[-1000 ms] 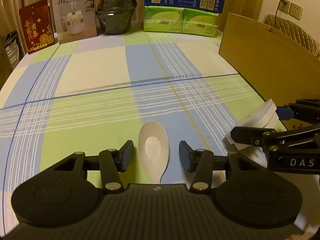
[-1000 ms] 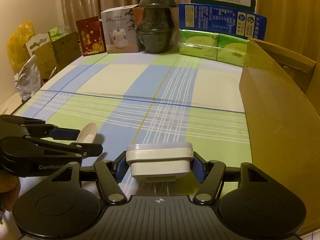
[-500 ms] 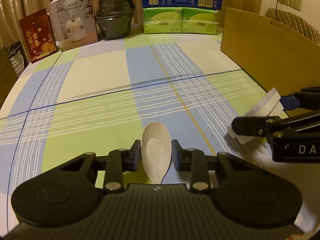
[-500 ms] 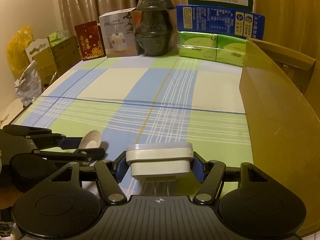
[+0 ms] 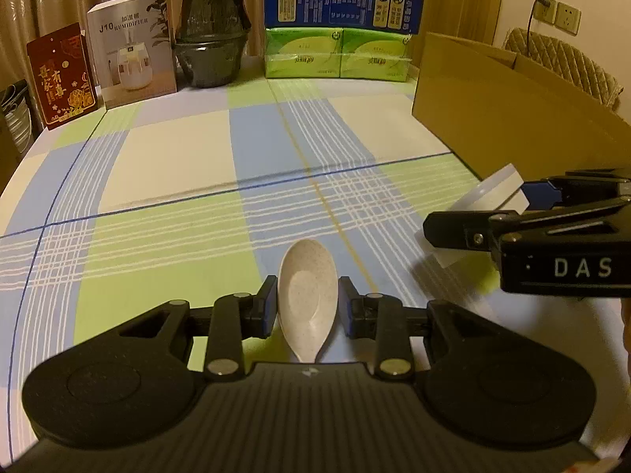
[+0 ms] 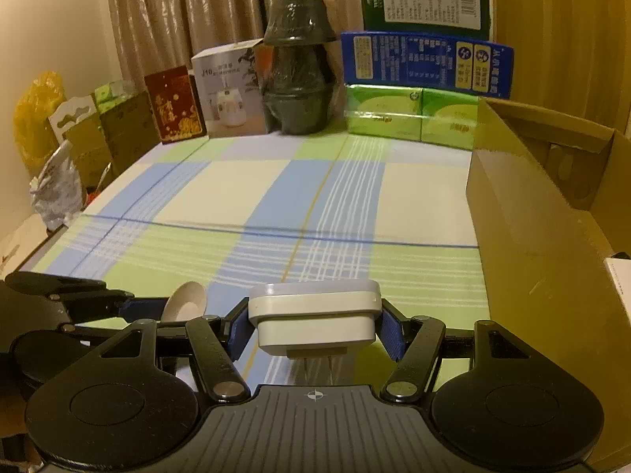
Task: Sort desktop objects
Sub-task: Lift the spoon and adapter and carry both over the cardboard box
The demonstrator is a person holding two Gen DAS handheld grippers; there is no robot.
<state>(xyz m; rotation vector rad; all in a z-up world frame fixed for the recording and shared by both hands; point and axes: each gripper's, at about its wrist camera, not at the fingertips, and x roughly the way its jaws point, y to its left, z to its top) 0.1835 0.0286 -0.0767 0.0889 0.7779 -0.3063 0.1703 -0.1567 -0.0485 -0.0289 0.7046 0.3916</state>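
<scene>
A speckled cream spoon (image 5: 307,295) sits between the blue pads of my left gripper (image 5: 307,303), which is shut on its bowl and holds it above the plaid tablecloth. That spoon (image 6: 185,304) also shows at the lower left of the right wrist view, inside the left gripper (image 6: 150,307). My right gripper (image 6: 313,325) is shut on a white plug-in adapter (image 6: 314,317) with two prongs under it. From the left wrist view the adapter (image 5: 489,199) and right gripper (image 5: 508,209) appear at the right, lifted beside the cardboard box.
An open cardboard box (image 6: 544,213) stands along the table's right side. At the back stand a red card (image 5: 63,75), a humidifier box (image 5: 132,45), a dark wrapped pot (image 5: 211,39), green tissue packs (image 5: 337,57) and a blue carton (image 5: 341,4). Bags (image 6: 55,189) lie off the left edge.
My left gripper shut on the spoon and lifted it off the cloth. The right gripper rose a little with the adapter held throughout.
</scene>
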